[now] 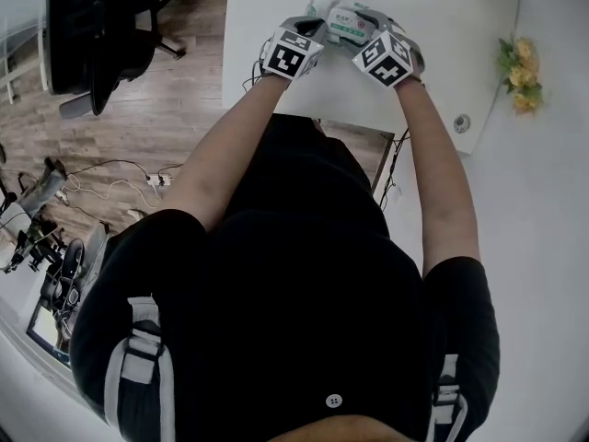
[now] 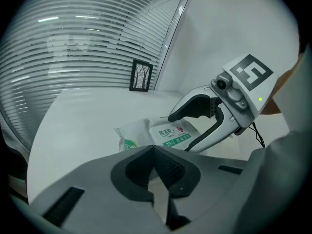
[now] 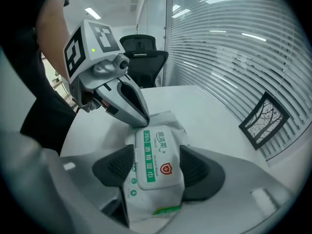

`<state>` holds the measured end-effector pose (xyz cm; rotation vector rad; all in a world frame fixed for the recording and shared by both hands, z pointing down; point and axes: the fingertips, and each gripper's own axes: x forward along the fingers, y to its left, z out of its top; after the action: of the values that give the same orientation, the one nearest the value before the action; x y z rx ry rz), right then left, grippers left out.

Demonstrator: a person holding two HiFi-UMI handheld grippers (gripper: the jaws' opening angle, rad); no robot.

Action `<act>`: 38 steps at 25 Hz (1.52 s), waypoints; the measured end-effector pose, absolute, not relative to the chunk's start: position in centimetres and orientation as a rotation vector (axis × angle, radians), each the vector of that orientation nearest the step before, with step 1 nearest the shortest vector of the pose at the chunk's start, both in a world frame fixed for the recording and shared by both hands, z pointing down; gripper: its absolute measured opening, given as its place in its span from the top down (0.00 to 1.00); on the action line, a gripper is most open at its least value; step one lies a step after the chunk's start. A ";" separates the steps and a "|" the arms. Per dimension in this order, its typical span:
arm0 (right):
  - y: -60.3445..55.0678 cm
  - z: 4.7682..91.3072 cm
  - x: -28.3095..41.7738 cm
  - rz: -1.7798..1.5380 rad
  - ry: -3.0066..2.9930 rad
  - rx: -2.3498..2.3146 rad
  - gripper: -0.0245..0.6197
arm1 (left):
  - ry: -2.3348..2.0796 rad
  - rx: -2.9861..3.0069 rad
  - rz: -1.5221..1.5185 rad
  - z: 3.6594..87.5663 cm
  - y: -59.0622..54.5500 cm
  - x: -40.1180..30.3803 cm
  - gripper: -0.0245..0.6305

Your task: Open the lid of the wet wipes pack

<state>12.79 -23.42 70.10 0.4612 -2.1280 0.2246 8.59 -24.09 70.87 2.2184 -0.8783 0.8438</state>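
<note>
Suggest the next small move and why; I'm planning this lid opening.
Probably close the right gripper on the wet wipes pack to steady it: its open jaws straddle the pack, the lid lies shut, and the left gripper sits at the far end.

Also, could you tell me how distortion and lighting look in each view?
Head view: fisheye bows the table edges, light even. Left gripper view: blinds curve strongly, corners dark. Right gripper view: pack print sharp, no glare.

Pack point(image 3: 157, 147) lies on the worktop point(image 3: 204, 111) between the jaws of the right gripper point(image 3: 155, 167), left gripper point(image 3: 140, 121) at its far end; frame point(image 3: 263, 118) stands by the worktop's edge.
</note>
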 end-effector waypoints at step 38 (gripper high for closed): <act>-24.8 67.1 12.6 0.105 -2.117 0.420 0.54 | -0.867 2.231 0.902 71.2 -24.2 8.9 0.95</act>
<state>12.57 -24.84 67.13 0.4200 -2.1167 0.1052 8.88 -24.16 71.18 2.2309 -0.8670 0.9023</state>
